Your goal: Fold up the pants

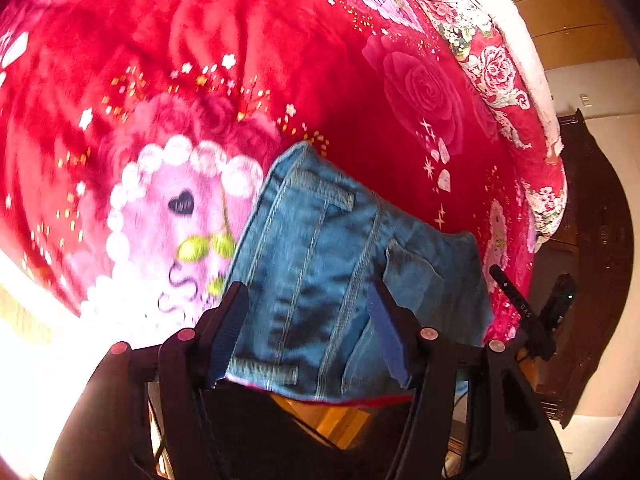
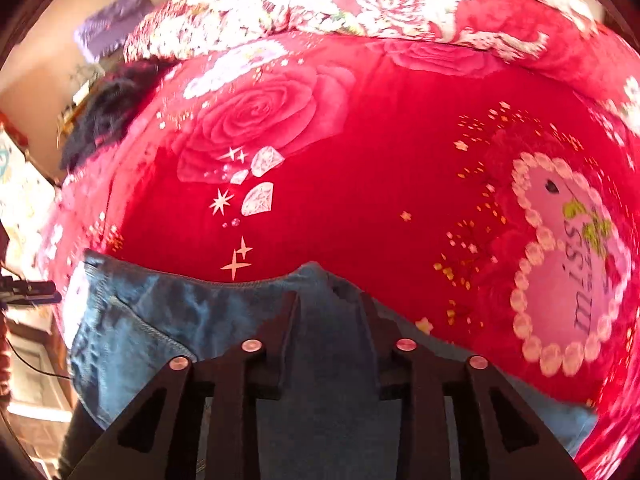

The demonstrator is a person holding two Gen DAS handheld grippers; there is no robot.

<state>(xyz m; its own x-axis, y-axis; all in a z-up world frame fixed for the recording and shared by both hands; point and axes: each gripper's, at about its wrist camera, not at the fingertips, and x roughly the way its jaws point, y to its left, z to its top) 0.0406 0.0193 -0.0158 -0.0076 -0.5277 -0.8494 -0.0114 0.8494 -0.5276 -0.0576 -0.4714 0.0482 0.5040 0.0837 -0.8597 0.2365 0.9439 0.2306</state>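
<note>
The folded blue denim pants [image 1: 340,264] lie near the edge of the bed's red plush rose-printed blanket [image 1: 360,92], their waistband end by the pearl-bordered pink heart [image 1: 176,220]. The left gripper [image 1: 312,336] hovers with jaws released, astride the bundle without pressing it; the right gripper [image 2: 330,320] has denim between its jaws, but I cannot tell whether they grasp it. Because the pants lie close to the blanket's edge, a careless drag could pull them off or undo the fold.
</note>
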